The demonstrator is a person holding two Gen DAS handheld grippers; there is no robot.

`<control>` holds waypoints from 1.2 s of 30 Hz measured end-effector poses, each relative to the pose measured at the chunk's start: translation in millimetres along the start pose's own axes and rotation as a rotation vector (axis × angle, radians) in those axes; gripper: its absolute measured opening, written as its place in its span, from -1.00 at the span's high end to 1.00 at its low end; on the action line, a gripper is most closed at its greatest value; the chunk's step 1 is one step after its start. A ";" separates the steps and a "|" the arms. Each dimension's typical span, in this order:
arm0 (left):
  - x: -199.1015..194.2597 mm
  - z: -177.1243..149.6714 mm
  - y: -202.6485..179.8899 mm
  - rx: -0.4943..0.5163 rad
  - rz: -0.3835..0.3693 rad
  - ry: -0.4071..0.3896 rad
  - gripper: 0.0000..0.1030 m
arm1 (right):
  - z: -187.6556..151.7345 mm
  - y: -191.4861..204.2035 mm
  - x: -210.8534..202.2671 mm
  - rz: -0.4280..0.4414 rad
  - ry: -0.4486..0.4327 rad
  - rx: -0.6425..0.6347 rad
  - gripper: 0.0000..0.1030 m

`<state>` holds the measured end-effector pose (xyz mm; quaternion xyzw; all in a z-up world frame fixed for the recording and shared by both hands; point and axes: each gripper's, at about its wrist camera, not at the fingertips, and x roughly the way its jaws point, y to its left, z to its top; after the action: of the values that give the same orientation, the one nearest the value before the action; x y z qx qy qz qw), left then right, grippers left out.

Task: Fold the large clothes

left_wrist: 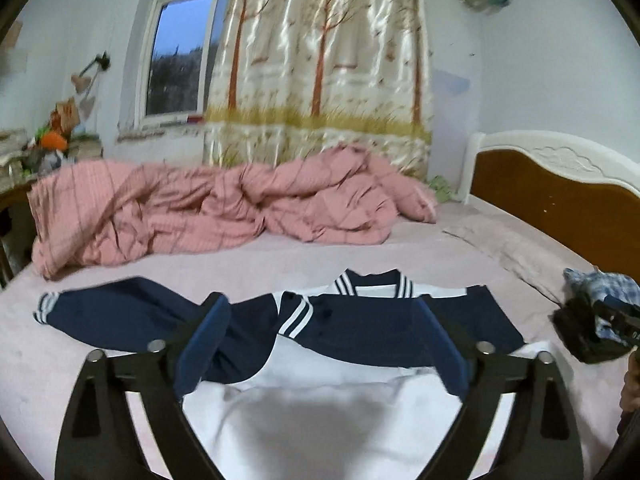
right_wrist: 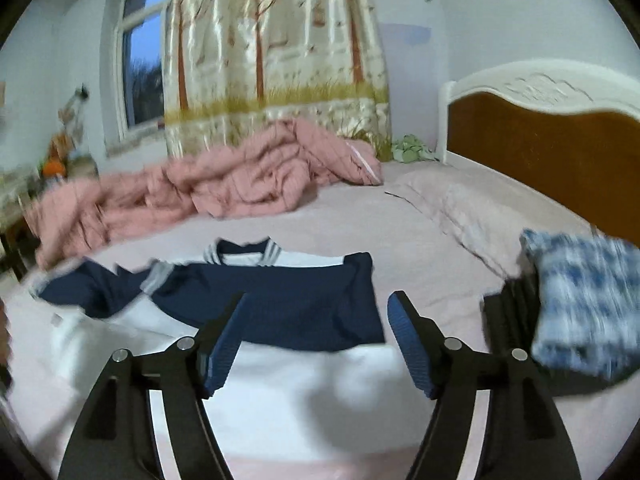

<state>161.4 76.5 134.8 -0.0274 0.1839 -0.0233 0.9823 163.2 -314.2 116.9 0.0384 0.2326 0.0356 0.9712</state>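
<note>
Both claws stand with their blue-padded jaws spread wide and nothing between them: the left gripper (left_wrist: 322,320) and the right gripper (right_wrist: 316,320) hang above the near part of a navy-and-white jersey (left_wrist: 360,320) lying flat on the bed. That jersey has a striped collar toward the far side, and its navy sleeves are folded in across the white body, one striped cuff reaching out to the left. It rests on a pale pink bedsheet (left_wrist: 400,256), which is smooth around the garment. Behind it a crumpled pink checked duvet (left_wrist: 208,208) is heaped along the far edge. A blue-and-white checked cloth (right_wrist: 584,300) sits on the sheet to the right, near a brown headboard with white trim (right_wrist: 552,140). A tree-printed curtain (left_wrist: 320,60) partly covers a window (left_wrist: 180,52) showing dusk sky.
</note>
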 end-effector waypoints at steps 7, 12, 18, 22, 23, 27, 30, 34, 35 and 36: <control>-77.7 -9.9 -28.5 0.102 0.025 -0.113 -0.97 | -23.2 2.8 -70.5 -0.007 -0.122 0.037 -0.65; -104.2 -18.4 -28.3 0.031 -0.008 -0.131 -1.00 | -38.9 8.7 -83.4 -0.006 -0.144 0.006 -0.78; -108.5 -34.8 -33.3 0.046 0.023 -0.136 -1.00 | -50.6 9.1 -79.7 0.029 -0.120 0.008 -0.78; -96.7 -45.4 -25.0 -0.039 -0.011 -0.085 -1.00 | -58.1 6.9 -67.2 0.035 -0.092 0.008 -0.78; -90.7 -49.3 -18.8 -0.089 -0.025 -0.057 -1.00 | -60.8 5.7 -62.6 0.030 -0.078 0.009 -0.78; -70.0 -68.7 2.4 -0.186 -0.027 0.020 -1.00 | -74.5 1.5 -39.3 0.008 -0.011 0.011 -0.78; -59.9 -79.1 13.8 -0.175 0.028 0.040 -1.00 | -80.4 -0.3 -24.3 -0.019 0.030 0.011 -0.78; -52.0 -81.8 31.4 -0.172 0.049 0.041 -1.00 | -83.0 -1.3 -8.5 -0.029 0.061 0.025 -0.78; -50.6 -79.9 35.1 -0.161 0.058 0.037 -1.00 | -83.5 -1.2 -5.0 -0.034 0.068 0.027 -0.78; -48.3 -76.9 39.7 -0.143 0.071 0.033 -1.00 | -84.0 -0.9 -1.4 -0.037 0.076 0.026 -0.78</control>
<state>89.9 115.4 78.1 -0.0908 0.2021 0.0244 0.9748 123.8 -310.3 42.8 0.0454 0.2703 0.0159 0.9616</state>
